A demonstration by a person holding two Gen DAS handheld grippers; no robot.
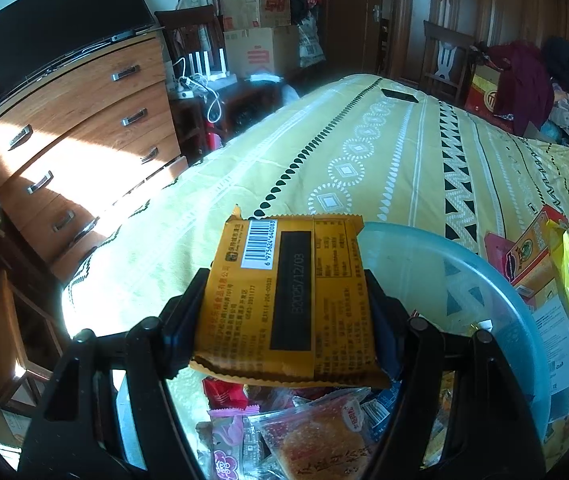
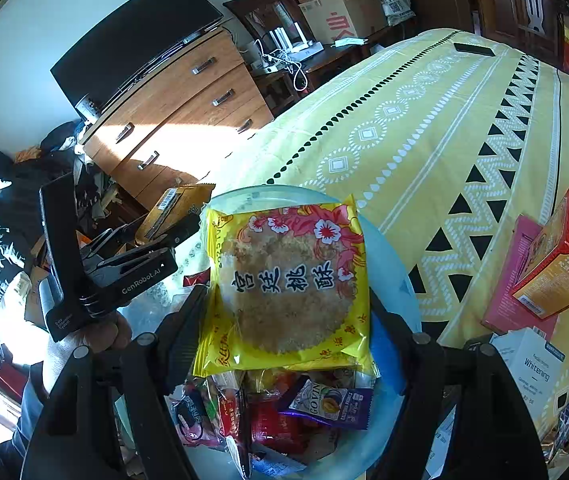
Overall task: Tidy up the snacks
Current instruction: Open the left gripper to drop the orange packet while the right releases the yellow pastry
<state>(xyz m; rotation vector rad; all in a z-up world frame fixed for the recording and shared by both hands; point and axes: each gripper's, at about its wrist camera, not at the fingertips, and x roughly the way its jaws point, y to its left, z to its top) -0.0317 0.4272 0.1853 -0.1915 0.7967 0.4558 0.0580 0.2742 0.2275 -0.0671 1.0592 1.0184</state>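
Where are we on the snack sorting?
Done: the pale blue bowl already holds a pile of wrapped snacks. In hand: left hand-held gripper holds an orange packet, right hand-held gripper a yellow walnut-cookie pack, both above it. Left: boxes on the bedspread.

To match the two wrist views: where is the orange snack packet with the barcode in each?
Left wrist: orange packet, centre, clamped in the left hand-held gripper.
Right wrist: same packet, left of centre, seen edge-on.
Shared landmark: wooden dresser.
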